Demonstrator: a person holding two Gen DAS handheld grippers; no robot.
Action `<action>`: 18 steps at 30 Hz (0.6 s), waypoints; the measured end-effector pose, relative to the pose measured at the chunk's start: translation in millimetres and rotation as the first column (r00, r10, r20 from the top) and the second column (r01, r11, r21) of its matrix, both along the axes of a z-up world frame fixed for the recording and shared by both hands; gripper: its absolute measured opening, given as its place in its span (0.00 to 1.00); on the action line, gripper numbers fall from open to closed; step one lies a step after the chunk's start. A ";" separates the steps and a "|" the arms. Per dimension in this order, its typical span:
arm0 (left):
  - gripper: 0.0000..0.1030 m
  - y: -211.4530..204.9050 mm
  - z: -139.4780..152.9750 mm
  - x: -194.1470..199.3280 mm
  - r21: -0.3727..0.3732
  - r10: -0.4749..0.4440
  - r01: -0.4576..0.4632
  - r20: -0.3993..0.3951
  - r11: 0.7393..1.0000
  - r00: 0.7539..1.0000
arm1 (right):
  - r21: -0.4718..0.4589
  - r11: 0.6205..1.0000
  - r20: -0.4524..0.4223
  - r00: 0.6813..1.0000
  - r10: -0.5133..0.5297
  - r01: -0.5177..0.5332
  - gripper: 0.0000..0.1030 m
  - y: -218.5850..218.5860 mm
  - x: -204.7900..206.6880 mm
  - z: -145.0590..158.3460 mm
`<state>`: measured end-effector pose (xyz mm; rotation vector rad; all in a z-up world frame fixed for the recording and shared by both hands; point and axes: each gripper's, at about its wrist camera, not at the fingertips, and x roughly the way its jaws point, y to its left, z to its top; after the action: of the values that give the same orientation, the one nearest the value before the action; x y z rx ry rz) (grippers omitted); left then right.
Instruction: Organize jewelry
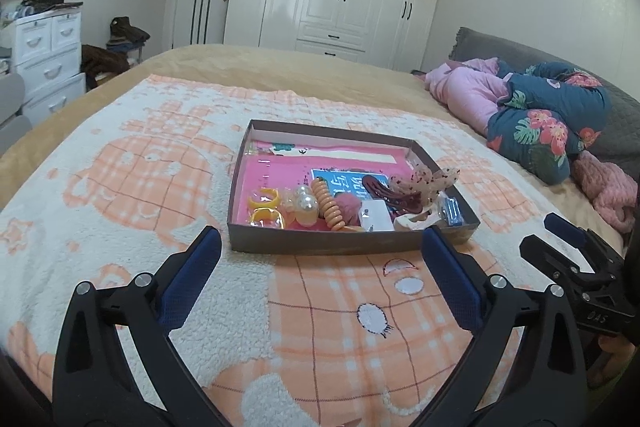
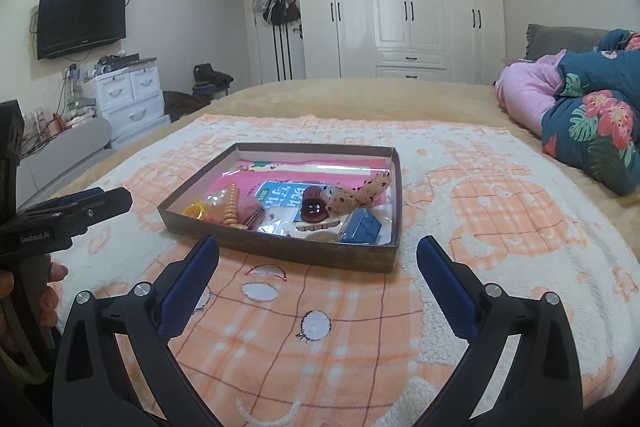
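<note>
A shallow brown cardboard tray (image 1: 320, 242) (image 2: 280, 251) sits on the bed's peach-and-white blanket. It holds yellow rings (image 1: 265, 198), pearl beads (image 1: 306, 205), an orange coiled hair tie (image 1: 329, 205) (image 2: 231, 207), a dark red hair clip (image 1: 394, 193) (image 2: 314, 209), a speckled sheer bow (image 1: 430, 181) (image 2: 370, 191) and a small blue box (image 2: 360, 226). My left gripper (image 1: 322, 245) is open and empty, just short of the tray's near wall. My right gripper (image 2: 318, 255) is open and empty, also just short of the tray. Each gripper shows at the edge of the other's view.
Pink and floral quilts (image 1: 540, 107) (image 2: 592, 123) are piled at the right of the bed. A white wardrobe (image 2: 400, 11) stands behind, a white drawer unit (image 2: 128, 99) and a wall TV (image 2: 82, 19) at the left.
</note>
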<state>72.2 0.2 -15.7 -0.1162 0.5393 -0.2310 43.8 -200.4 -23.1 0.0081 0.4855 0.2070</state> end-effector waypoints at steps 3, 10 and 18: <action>0.89 -3.1 -2.1 -5.6 0.015 0.002 -0.002 0.011 1.000 1.000 | 0.003 1.000 0.005 1.000 -0.023 0.023 0.94 -1.2 -7.7 -1.1; 0.89 -10.4 -8.2 -19.2 0.034 -0.002 0.001 0.035 0.999 0.999 | -0.025 0.996 0.066 0.994 -0.086 0.087 0.94 -3.1 -24.4 -2.9; 0.89 -9.7 -7.1 -29.5 0.045 0.020 -0.024 0.088 0.999 0.996 | -0.015 0.994 0.122 0.987 -0.109 0.111 0.94 -8.2 -37.7 -5.0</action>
<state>42.6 -9.5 -22.8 -0.0673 0.4557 -0.2012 6.0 -208.6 -28.1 0.0006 0.3656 0.0932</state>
